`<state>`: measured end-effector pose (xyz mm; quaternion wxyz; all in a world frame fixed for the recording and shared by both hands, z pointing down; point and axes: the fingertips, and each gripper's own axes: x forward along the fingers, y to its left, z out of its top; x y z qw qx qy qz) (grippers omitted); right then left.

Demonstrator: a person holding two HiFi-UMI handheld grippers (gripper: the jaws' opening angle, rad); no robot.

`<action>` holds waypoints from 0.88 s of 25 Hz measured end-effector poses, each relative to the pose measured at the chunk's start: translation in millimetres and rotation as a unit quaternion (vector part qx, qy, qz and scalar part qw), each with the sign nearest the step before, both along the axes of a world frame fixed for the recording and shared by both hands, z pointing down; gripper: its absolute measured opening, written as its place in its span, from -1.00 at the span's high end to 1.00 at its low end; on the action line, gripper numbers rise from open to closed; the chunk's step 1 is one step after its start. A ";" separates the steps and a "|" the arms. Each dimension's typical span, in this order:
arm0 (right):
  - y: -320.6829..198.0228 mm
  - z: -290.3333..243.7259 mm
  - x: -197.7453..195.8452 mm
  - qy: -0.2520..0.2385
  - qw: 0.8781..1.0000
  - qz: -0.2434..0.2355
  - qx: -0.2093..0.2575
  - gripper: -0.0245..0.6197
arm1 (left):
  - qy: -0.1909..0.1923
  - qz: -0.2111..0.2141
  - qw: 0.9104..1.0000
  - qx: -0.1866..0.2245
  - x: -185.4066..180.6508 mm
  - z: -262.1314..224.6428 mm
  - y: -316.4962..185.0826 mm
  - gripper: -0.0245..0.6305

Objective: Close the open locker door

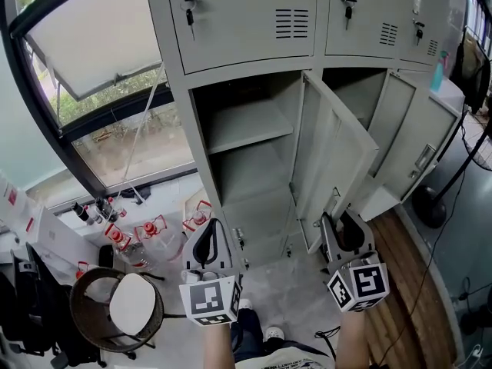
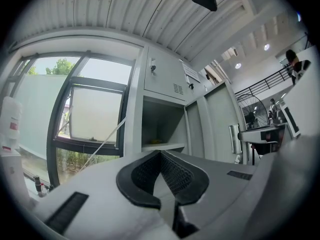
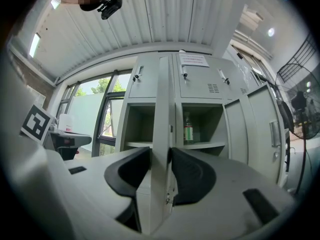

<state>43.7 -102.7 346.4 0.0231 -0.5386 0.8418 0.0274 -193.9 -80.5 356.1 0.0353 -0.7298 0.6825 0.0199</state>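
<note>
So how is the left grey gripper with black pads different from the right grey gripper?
The left grey gripper has its jaws shut together on nothing, while the right grey gripper has its jaws clamped on the edge of the open pale grey metal locker door. The left gripper hangs in front of the open locker compartment, touching nothing; the right gripper sits at that door's free edge. Both are grey with black pads.

Workshop-type locker area: tall grey steel key lockers standing under ribbed sheet-metal roof, black pedestal fan sitting nearby.
</note>
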 end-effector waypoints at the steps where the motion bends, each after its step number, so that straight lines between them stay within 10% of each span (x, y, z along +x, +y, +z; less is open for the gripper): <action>1: 0.6 -0.2 -2.0 -0.001 1.000 -0.002 0.000 0.53 | 0.000 -0.001 1.000 -0.001 -1.5 0.5 0.4 0.93; 22: -1.2 1.1 -110.3 0.026 0.993 -0.114 0.017 0.46 | 0.008 -0.064 0.998 -0.005 -73.0 9.2 14.6 0.93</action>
